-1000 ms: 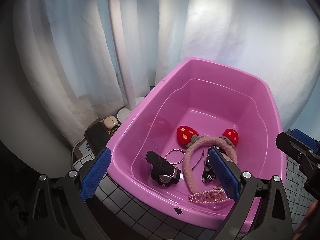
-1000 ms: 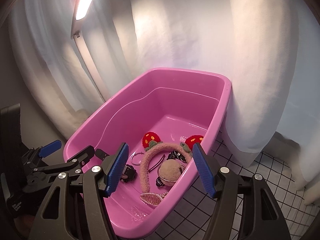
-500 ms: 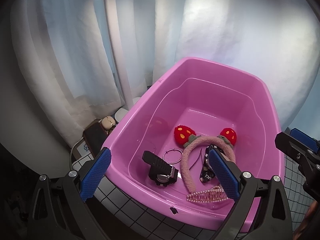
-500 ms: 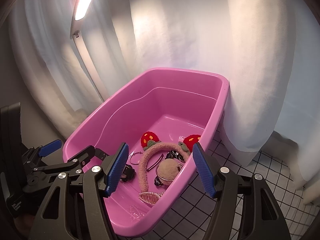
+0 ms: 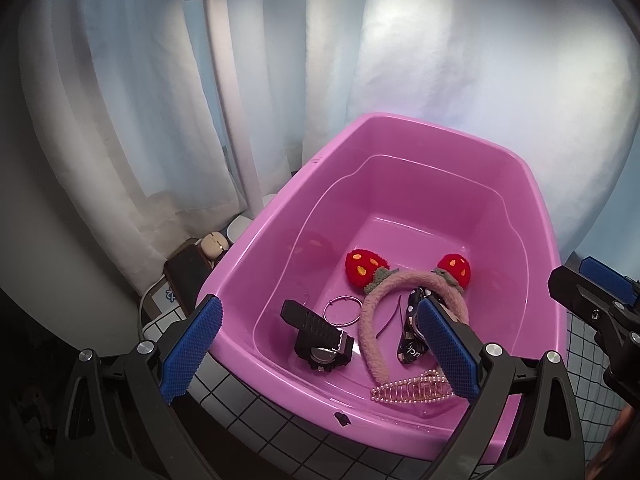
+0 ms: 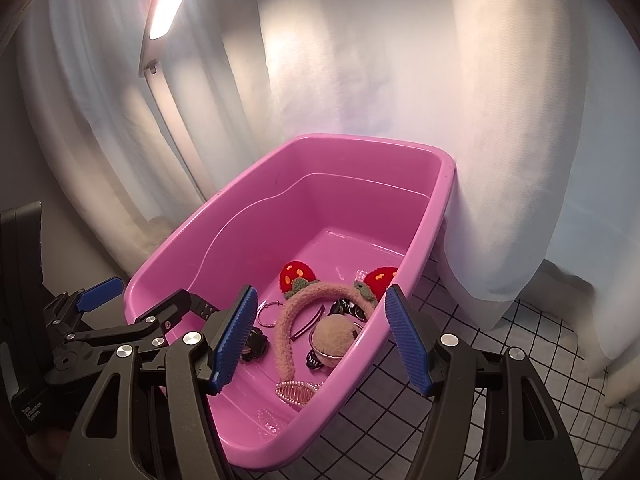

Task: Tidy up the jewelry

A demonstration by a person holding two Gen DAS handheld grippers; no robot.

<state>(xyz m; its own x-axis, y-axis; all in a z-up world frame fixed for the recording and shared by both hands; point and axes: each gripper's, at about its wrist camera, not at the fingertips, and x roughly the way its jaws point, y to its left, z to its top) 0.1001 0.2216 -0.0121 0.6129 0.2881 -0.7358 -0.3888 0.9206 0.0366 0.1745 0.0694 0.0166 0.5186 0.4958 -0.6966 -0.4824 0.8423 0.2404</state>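
Note:
A pink plastic tub [image 5: 536, 216] [image 6: 436, 208] holds the jewelry. In it lie a fuzzy pink headband with red strawberries [image 5: 370, 320] [image 6: 286, 332], a black watch [image 5: 320, 338], a thin silver hoop [image 5: 341, 312] [image 6: 267, 314], a pearl hair clip [image 5: 408, 389] [image 6: 296, 391], a black printed ribbon [image 5: 410, 344] and a tan pom-pom [image 6: 334, 334]. My left gripper [image 5: 320, 352] is open and empty over the tub's near end. My right gripper [image 6: 320, 338] is open and empty over the tub's near right rim.
White curtains hang close behind and beside the tub. A white lamp post [image 5: 232, 92] stands at the back left. A dark box [image 5: 188, 272] and small items sit left of the tub. The table has a white cloth with a black grid [image 6: 500, 356].
Both grippers have drawn back and up a little from the tub, so it sits lower and smaller in view. The items in the tub have not moved.

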